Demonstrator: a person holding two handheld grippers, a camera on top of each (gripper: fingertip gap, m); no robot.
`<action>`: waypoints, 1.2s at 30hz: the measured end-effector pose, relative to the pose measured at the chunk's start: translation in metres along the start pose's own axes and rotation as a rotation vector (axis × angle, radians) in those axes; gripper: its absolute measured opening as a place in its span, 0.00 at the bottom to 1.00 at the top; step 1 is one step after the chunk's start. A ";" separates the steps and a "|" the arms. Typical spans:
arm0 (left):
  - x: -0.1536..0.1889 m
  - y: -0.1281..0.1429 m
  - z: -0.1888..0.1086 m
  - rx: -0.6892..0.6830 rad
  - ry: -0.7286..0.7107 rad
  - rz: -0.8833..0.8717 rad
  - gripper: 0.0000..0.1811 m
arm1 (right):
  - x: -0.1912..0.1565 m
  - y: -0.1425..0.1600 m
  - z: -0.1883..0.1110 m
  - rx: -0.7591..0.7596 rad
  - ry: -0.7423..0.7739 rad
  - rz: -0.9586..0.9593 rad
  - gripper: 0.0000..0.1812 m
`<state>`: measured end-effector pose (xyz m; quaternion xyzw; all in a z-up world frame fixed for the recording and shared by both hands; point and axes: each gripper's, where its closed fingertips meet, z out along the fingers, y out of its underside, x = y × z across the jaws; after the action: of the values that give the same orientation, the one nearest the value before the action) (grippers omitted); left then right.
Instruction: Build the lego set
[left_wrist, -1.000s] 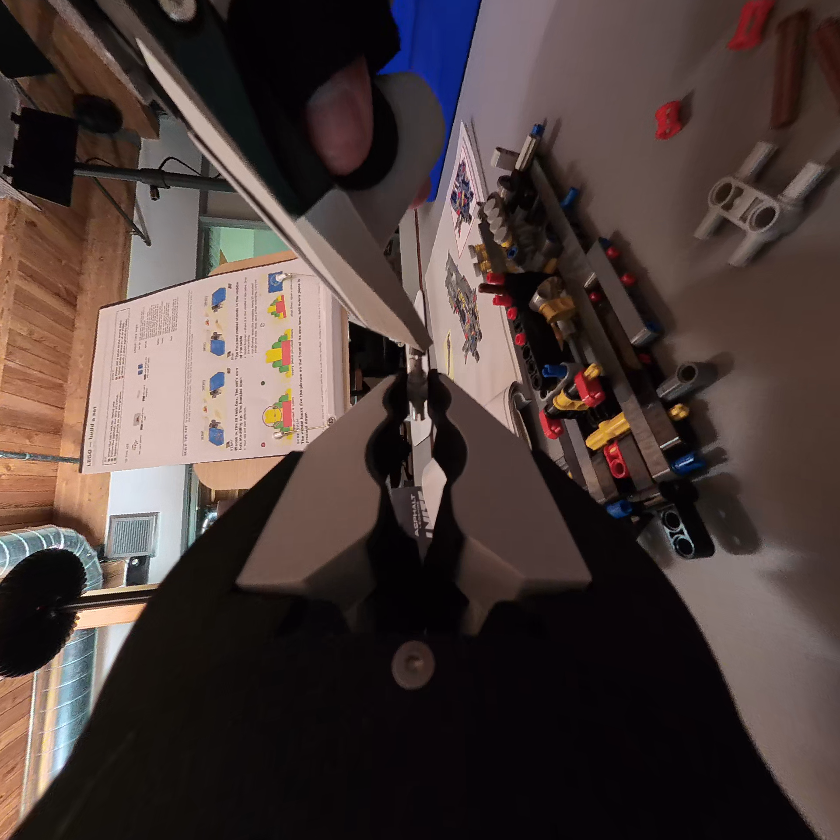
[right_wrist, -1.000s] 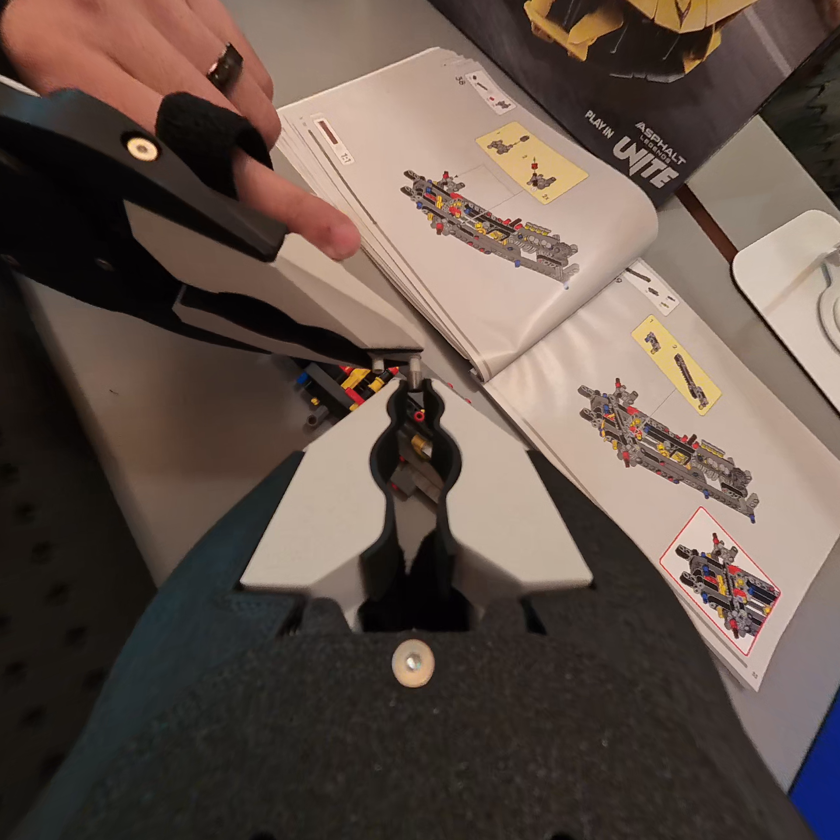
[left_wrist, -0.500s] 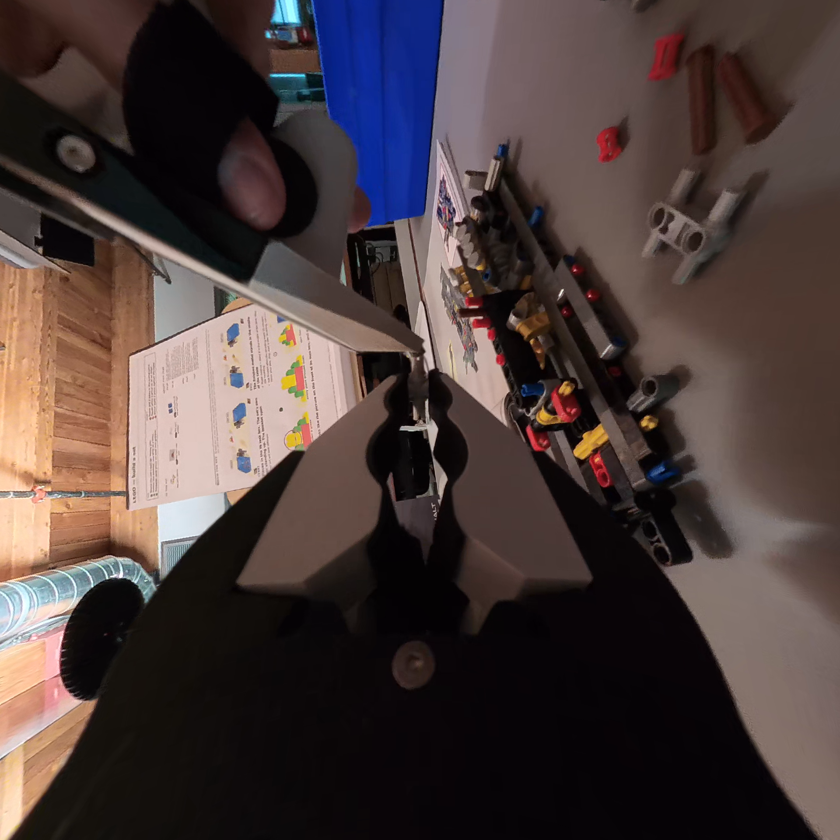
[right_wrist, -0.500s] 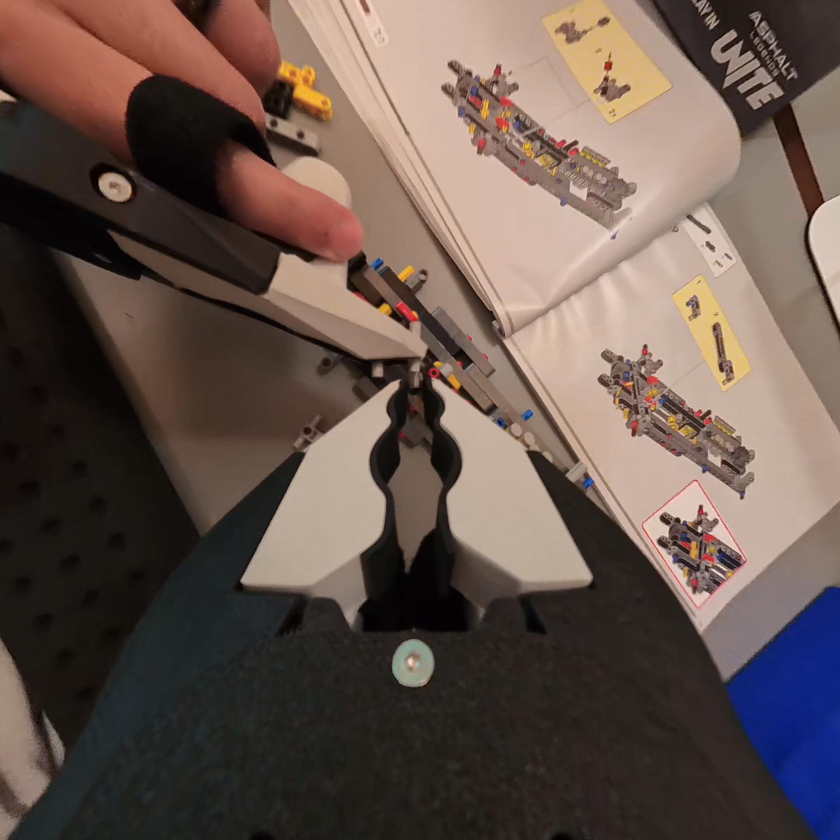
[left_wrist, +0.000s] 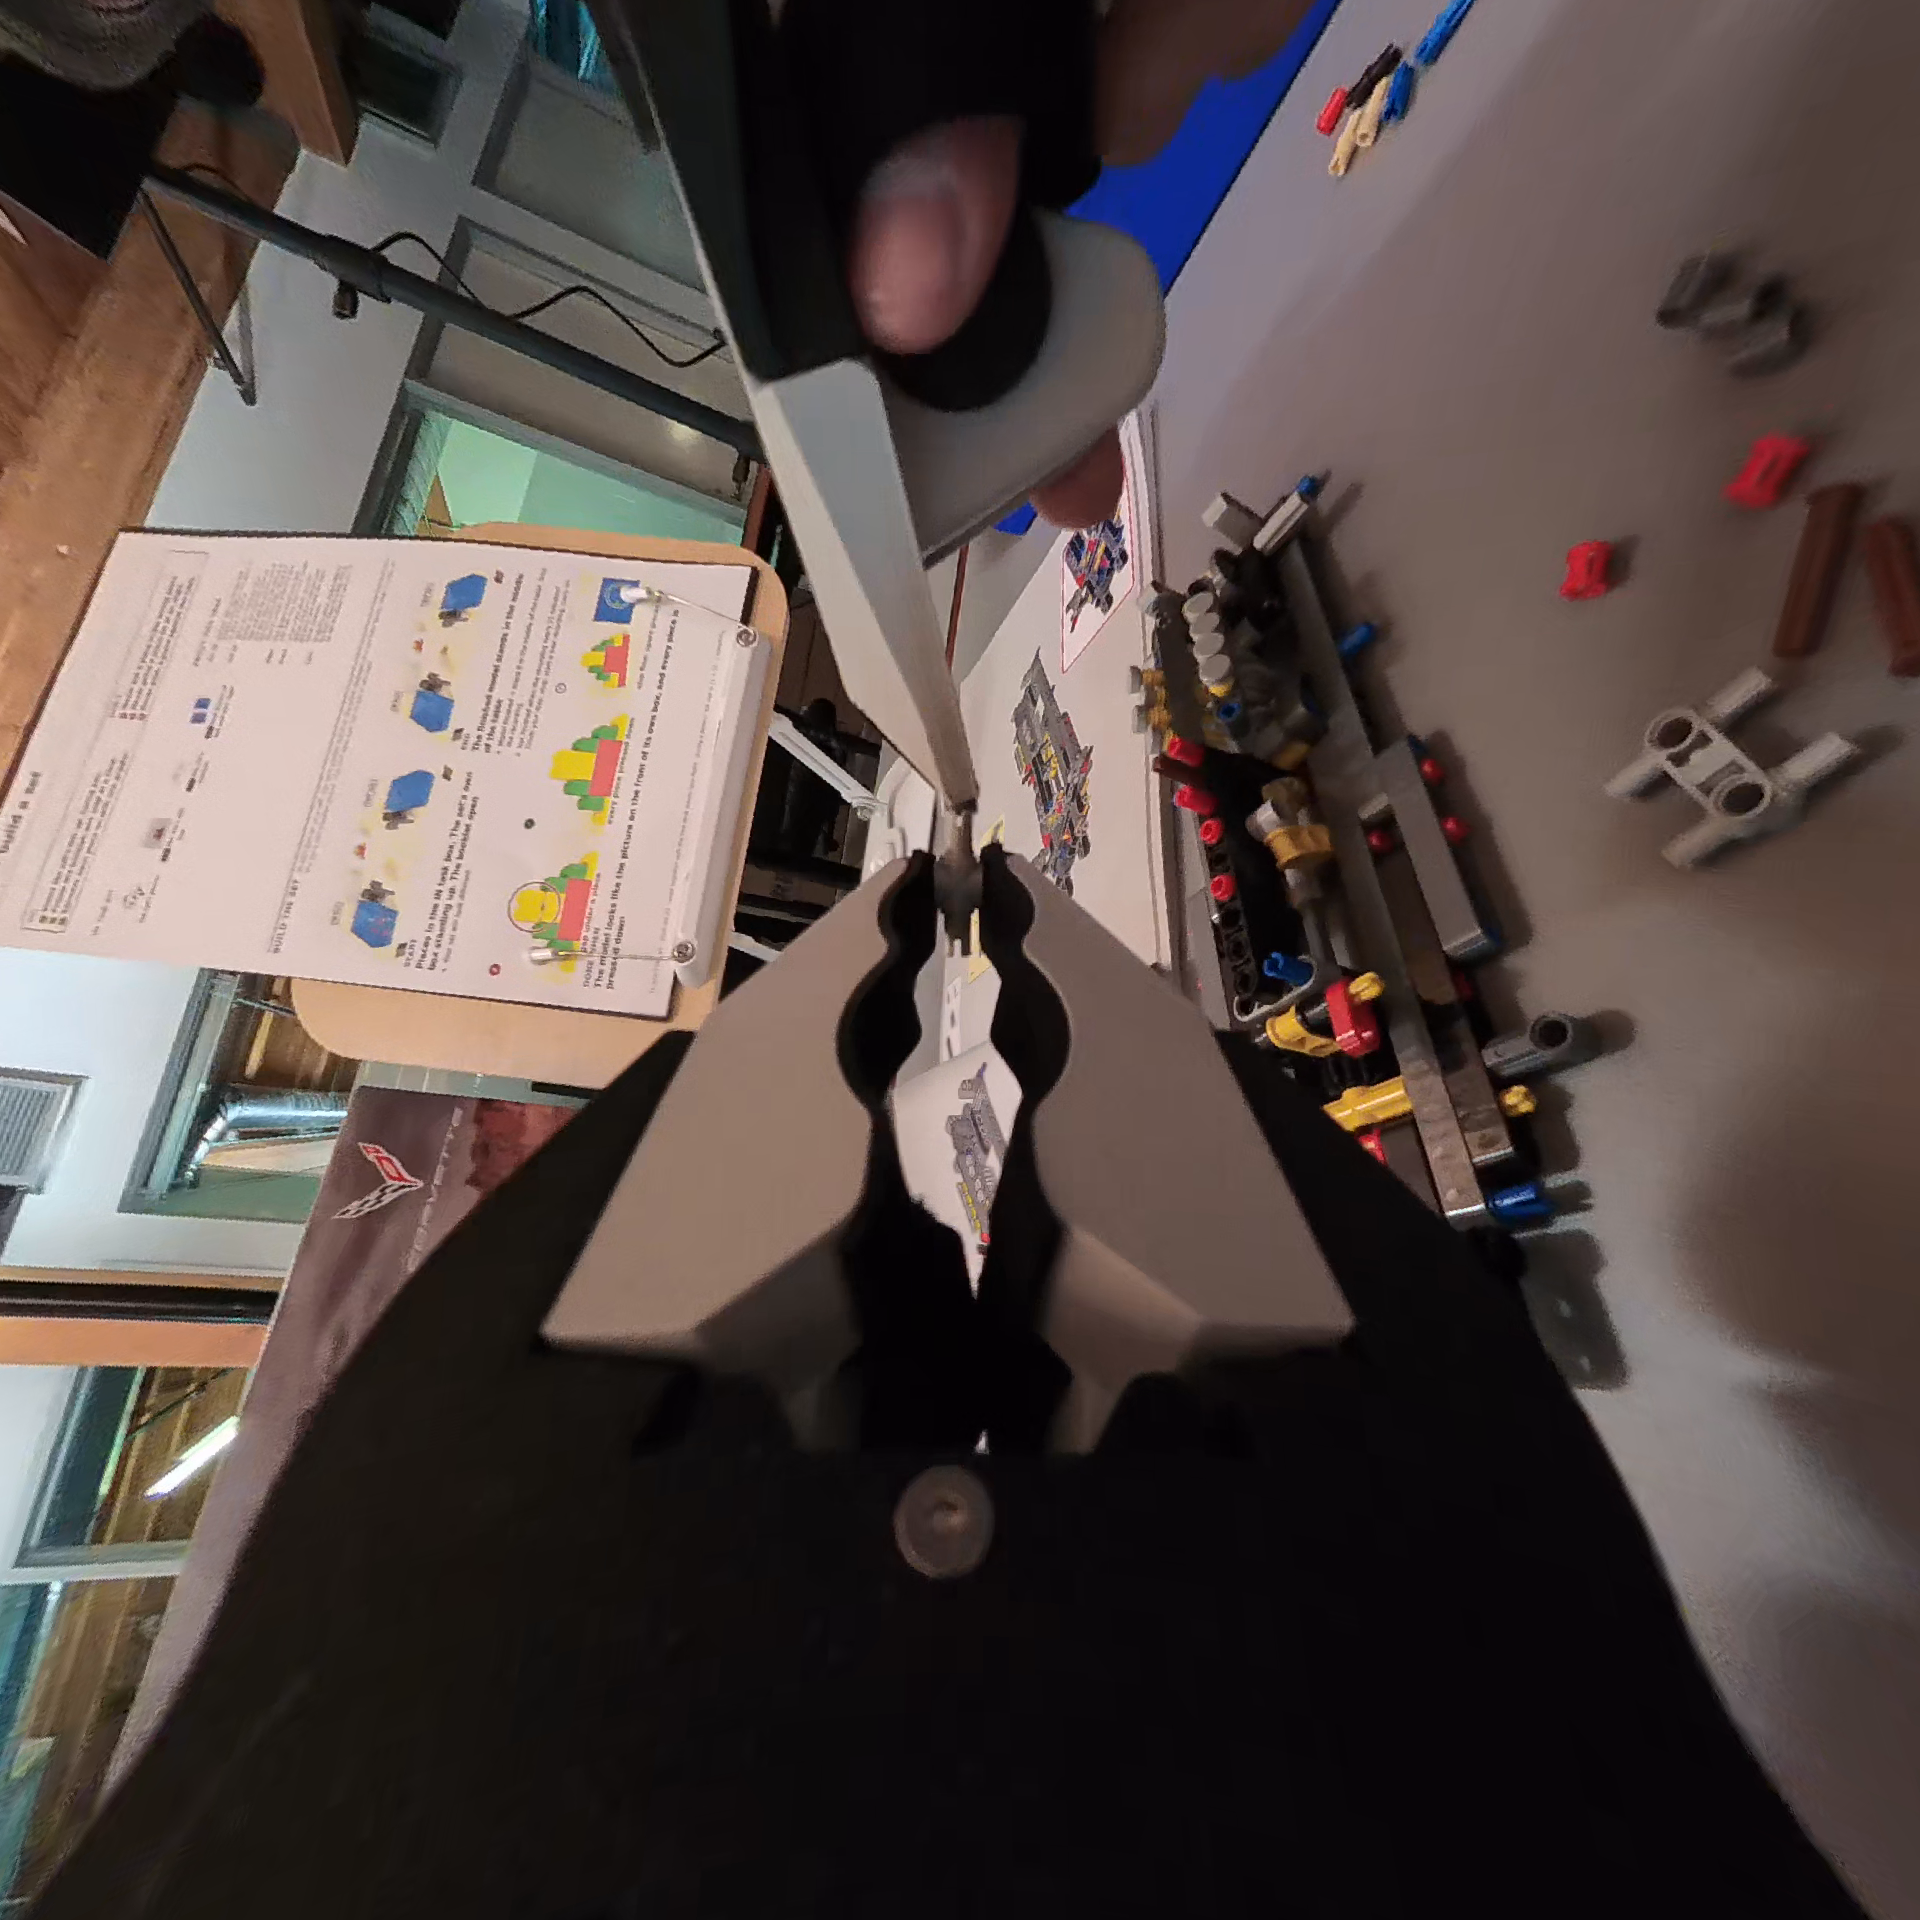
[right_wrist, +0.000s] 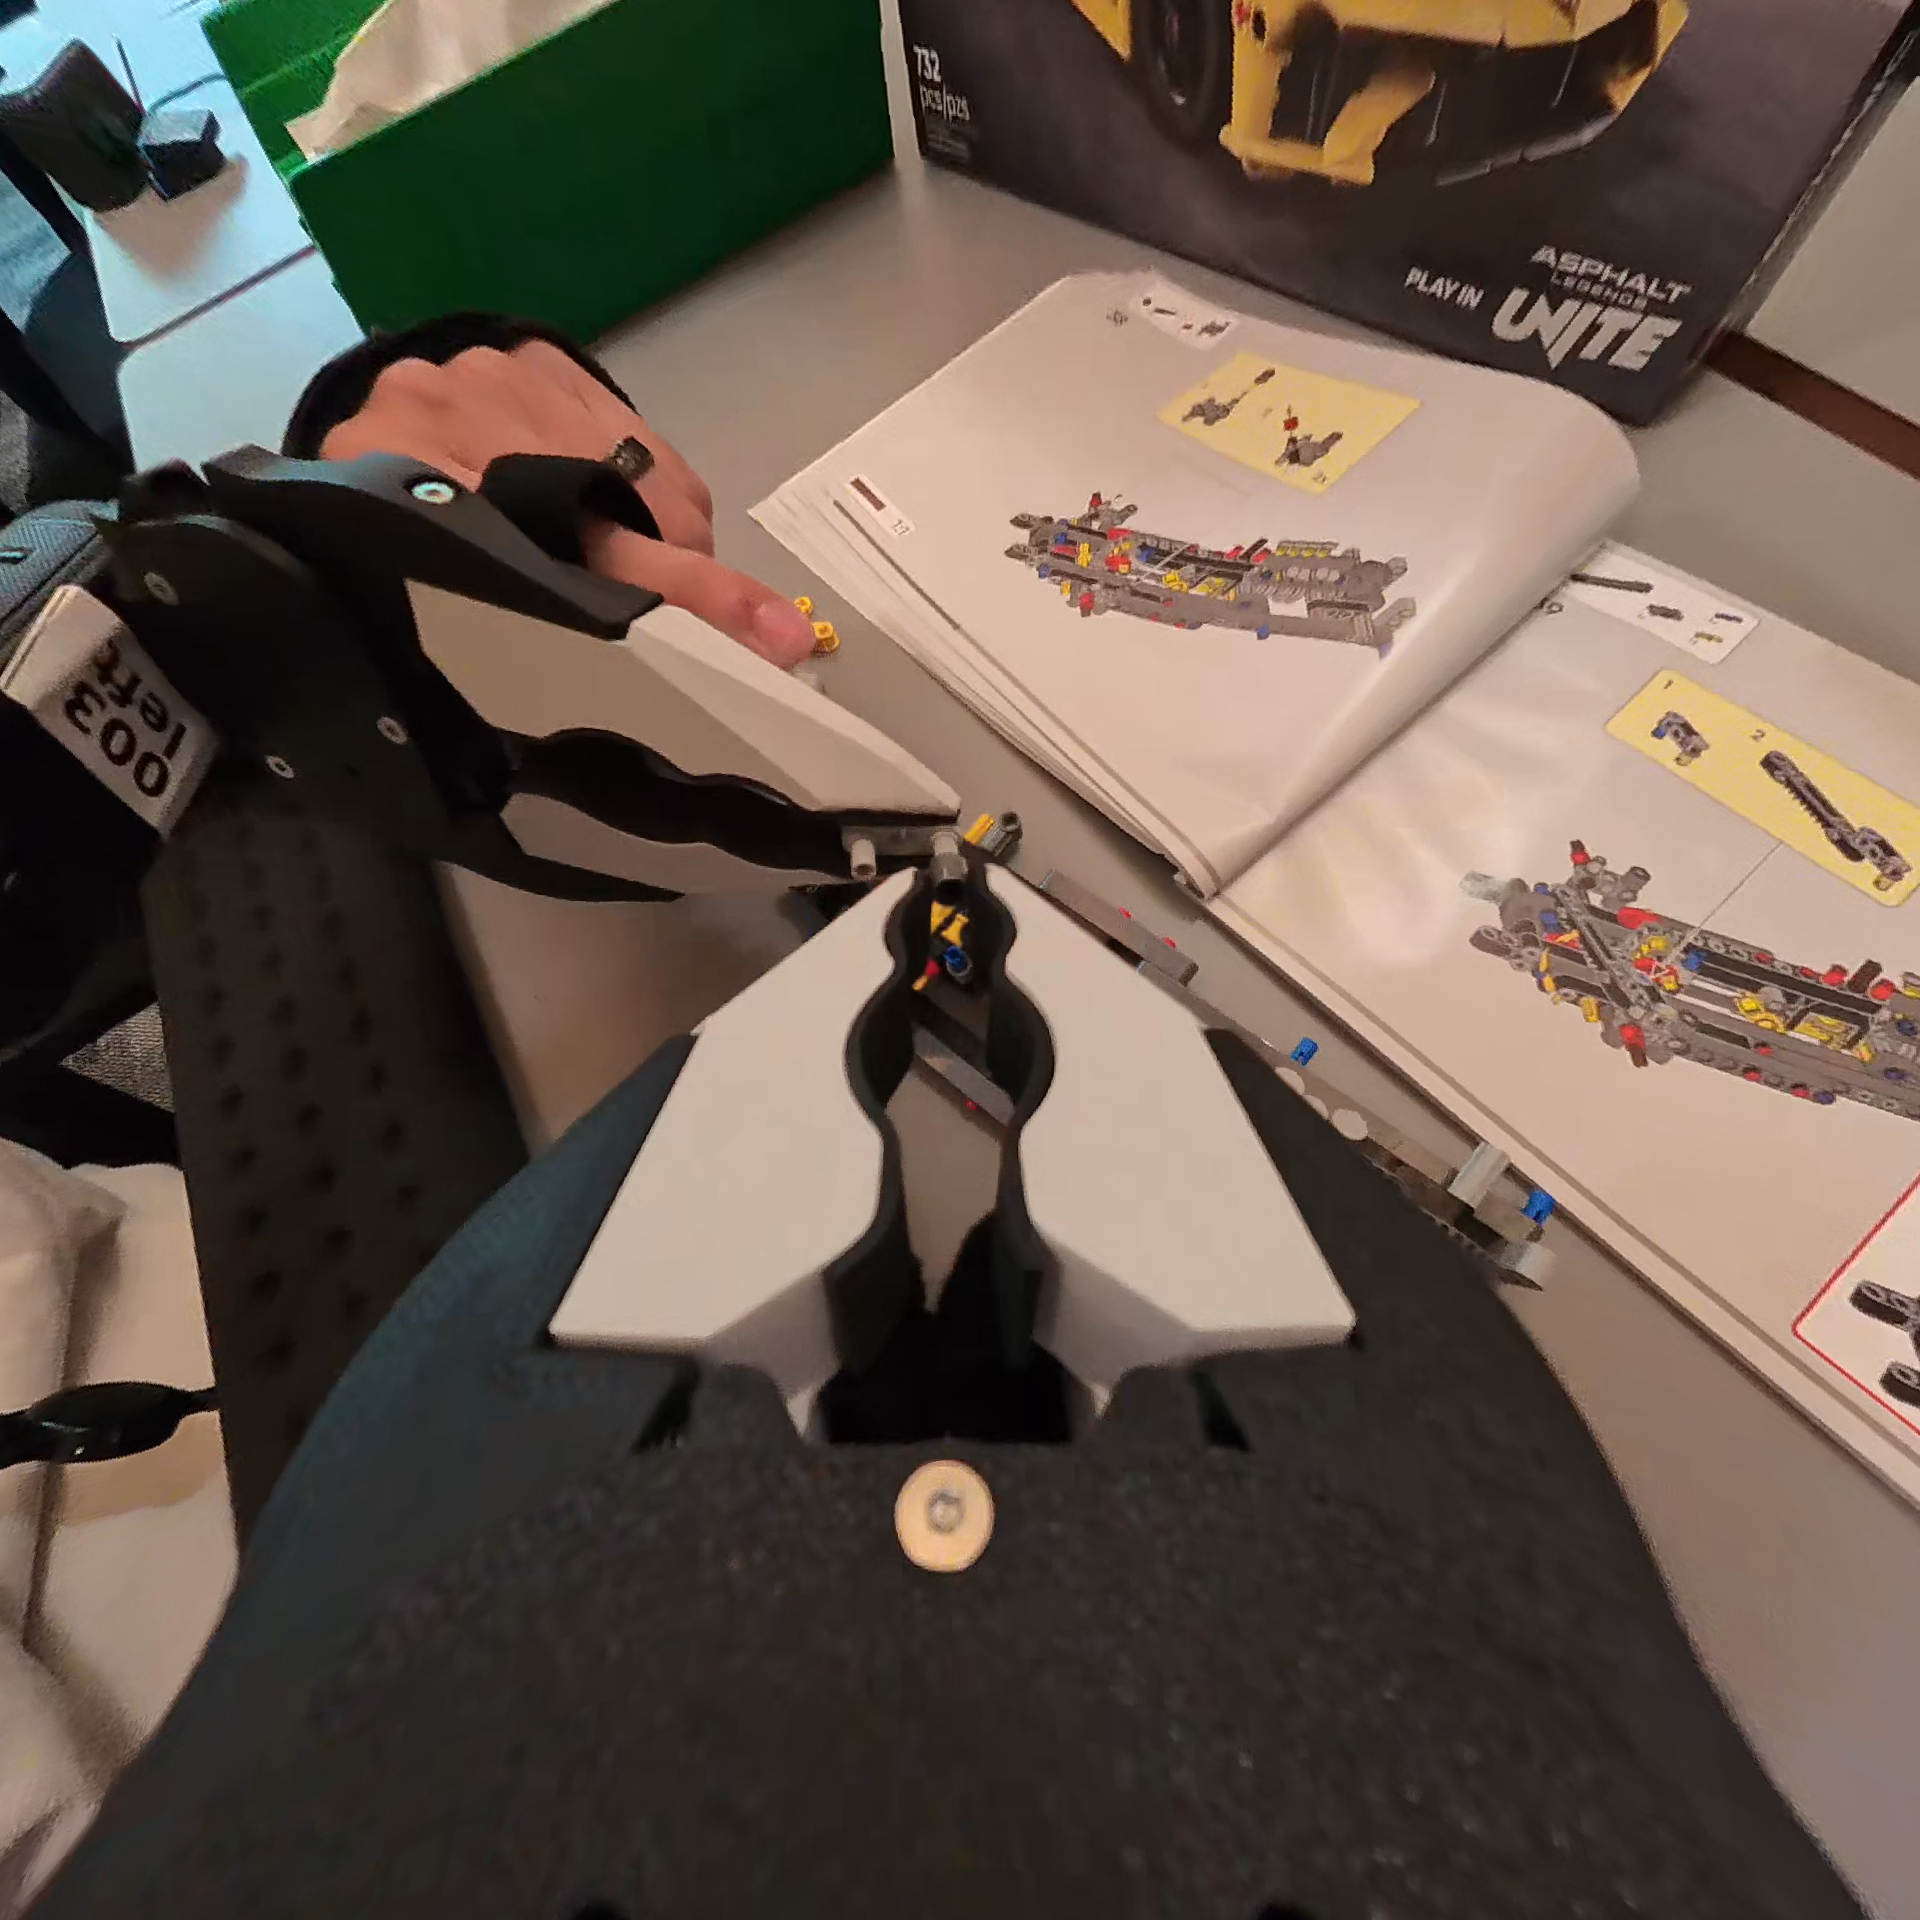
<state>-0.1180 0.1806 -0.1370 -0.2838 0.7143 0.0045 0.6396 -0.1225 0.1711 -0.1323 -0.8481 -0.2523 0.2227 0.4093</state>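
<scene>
— Both grippers are lifting off the chassis (right_wrist: 1226, 1060); it's lying on the table (left_wrist: 1558, 364) by the manual's (right_wrist: 1299, 623) near edge.

— Holding anything?

— My left gripper (left_wrist: 958, 854) is clenching a grey connector (right_wrist: 894, 834); my right gripper (right_wrist: 948, 868) is pinching a pin (right_wrist: 943, 847). Light, stiff, slippery, I'd judge: I'm gripping them mid-body.
</scene>
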 end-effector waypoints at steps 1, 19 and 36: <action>0.001 0.000 0.000 -0.003 -0.001 0.026 0.04 | 0.000 0.001 0.000 -0.001 0.006 -0.003 0.03; -0.007 -0.007 -0.007 0.092 0.076 -0.299 0.04 | -0.004 -0.011 -0.008 0.269 0.042 -0.094 0.03; -0.003 -0.006 -0.013 0.094 0.107 -0.231 0.04 | -0.008 -0.006 -0.004 0.251 -0.064 -0.134 0.03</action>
<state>-0.1279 0.1722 -0.1297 -0.3335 0.7095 -0.1178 0.6095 -0.1276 0.1674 -0.1238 -0.7639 -0.2913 0.2517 0.5179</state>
